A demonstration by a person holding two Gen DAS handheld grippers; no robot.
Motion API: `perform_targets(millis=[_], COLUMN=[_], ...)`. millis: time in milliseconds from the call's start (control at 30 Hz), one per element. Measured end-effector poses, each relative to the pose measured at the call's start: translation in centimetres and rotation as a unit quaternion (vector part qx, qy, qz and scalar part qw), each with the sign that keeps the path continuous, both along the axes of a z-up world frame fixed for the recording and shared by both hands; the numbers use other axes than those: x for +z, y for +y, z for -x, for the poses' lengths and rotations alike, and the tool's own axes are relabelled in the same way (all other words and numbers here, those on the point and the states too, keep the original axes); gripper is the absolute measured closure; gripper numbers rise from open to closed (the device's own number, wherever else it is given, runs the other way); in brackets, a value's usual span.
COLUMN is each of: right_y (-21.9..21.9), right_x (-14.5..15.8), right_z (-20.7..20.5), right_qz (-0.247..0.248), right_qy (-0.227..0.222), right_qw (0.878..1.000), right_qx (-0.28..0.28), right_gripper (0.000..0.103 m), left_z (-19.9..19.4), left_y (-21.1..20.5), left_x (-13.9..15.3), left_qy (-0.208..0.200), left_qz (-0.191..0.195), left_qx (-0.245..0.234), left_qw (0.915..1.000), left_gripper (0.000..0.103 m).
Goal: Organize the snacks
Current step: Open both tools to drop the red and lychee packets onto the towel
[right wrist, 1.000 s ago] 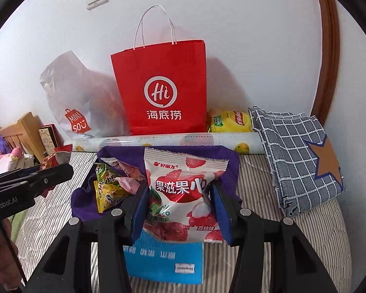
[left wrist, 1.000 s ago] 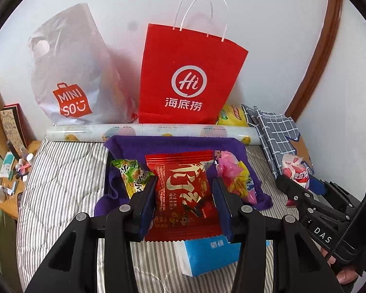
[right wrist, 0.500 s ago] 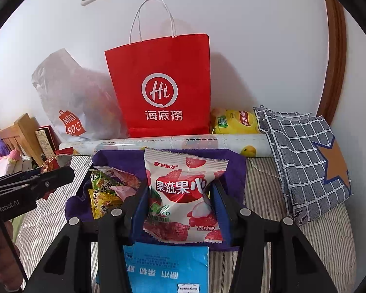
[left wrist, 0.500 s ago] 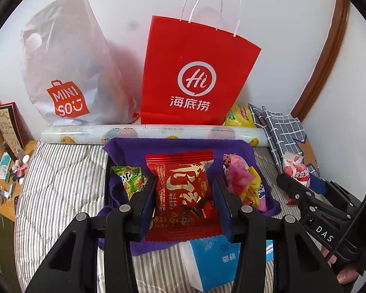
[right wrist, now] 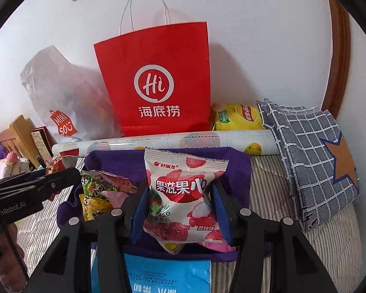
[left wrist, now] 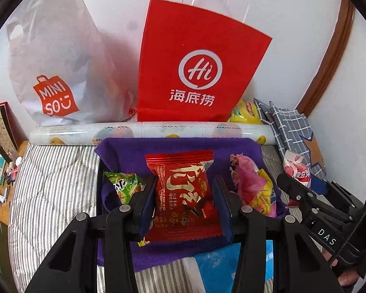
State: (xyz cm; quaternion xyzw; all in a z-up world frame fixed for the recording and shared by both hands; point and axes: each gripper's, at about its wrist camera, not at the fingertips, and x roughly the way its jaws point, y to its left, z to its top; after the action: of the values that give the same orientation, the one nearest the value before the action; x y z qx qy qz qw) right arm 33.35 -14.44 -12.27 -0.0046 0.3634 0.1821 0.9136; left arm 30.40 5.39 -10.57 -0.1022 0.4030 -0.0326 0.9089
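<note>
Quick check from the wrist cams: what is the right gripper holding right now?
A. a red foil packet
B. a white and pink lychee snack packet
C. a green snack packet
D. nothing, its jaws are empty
B: in the right wrist view the right gripper has its jaws closed on the white and pink packet; the red foil packet is in the left gripper.

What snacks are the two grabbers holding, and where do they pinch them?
The left gripper pinches the red snack packet by its two side edges. The right gripper pinches the white lychee packet the same way.
</note>
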Motion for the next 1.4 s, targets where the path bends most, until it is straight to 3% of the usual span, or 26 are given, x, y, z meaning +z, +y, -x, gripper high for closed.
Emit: perform_targets(millis=[533, 1167, 1400], right_y=[1.1, 2.2, 1.3], right_x=[-2.3, -4.2, -2.7], right_z=[-2.6, -3.9, -3.9], right_qz=[0.005, 0.05, 0.019], right_qy=[0.017, 0.032, 0.036], right_qw=[1.0, 0.998, 0.999], right_qx=[0.013, 0.015, 0.003], right_gripper=[0.054, 0.053, 0.044], left_z=[-3.1, -4.8, -4.0], left_y=[-0.1, 0.1, 0.2], left_x=[-2.1, -4.8, -3.0], left_qy=[0.022, 0.081, 0.061], left_qz=[-0.03, -0.02, -0.012], left_qx=[0.004, 0.004, 0.017], left_qw=[0.9993, 0.9965, 0.9979], left_gripper=[0.058, 0.057, 0.039])
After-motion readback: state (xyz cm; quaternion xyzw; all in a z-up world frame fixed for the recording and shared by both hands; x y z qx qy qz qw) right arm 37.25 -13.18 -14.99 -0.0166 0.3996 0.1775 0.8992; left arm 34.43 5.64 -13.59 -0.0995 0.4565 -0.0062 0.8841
